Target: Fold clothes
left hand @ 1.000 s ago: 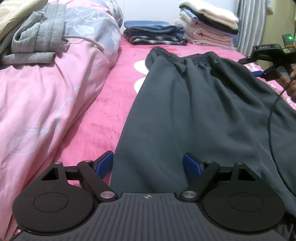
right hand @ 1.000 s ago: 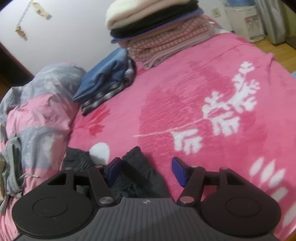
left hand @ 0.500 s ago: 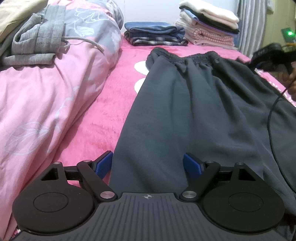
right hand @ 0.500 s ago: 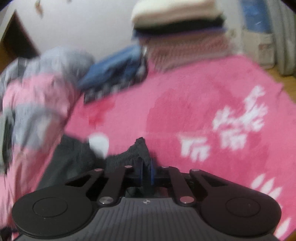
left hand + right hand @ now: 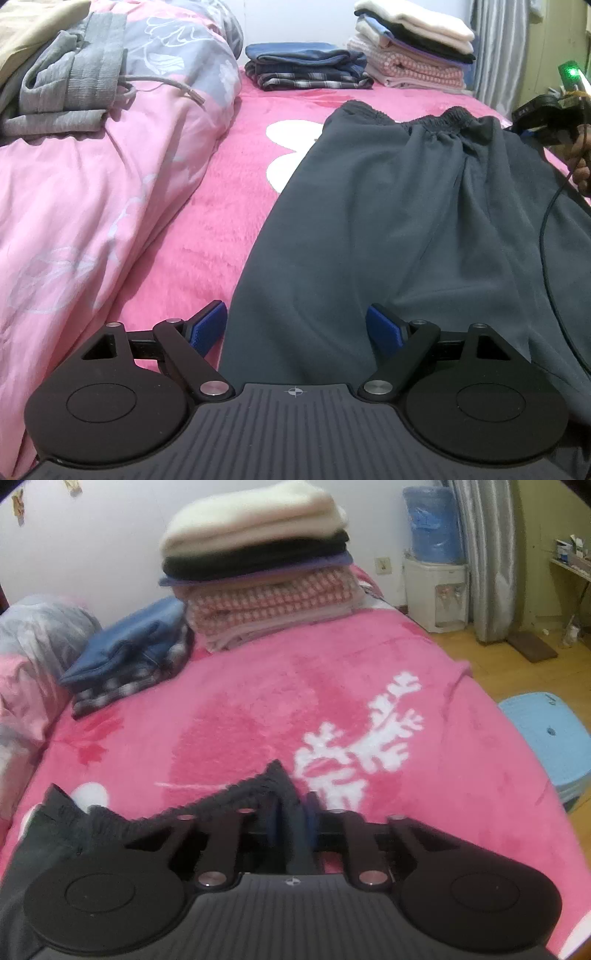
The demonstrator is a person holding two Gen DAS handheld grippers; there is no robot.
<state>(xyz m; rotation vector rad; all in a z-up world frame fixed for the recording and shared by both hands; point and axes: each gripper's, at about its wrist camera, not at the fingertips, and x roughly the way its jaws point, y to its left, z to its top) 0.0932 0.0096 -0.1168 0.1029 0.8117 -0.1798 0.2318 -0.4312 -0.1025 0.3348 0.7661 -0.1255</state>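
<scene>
Dark grey trousers (image 5: pixel 388 206) lie flat on the pink blanket (image 5: pixel 229 206), waistband at the far end. My left gripper (image 5: pixel 295 326) hangs open over the near part of the left leg, its blue pads apart and clear of the cloth. In the right wrist view my right gripper (image 5: pixel 293 825) has the right corner of the waistband (image 5: pixel 258 794) between its pads. The cloth stands up in a peak there, and the jaws are opening a little around it. The left wrist view shows the right gripper (image 5: pixel 532 120) at the far right, held by a hand.
A rumpled pink and grey duvet (image 5: pixel 92 203) with a grey garment (image 5: pixel 70 85) fills the left. Two folded stacks, a blue one (image 5: pixel 306 70) and a tall one (image 5: pixel 258 565), stand at the bed's far end. A black cable (image 5: pixel 546 236) crosses the trousers. A blue stool (image 5: pixel 550 738) stands off the bed's right edge.
The right gripper closed from wide open onto the waistband corner and swung right, which lifted the corner into a peak. The left gripper has not moved.
</scene>
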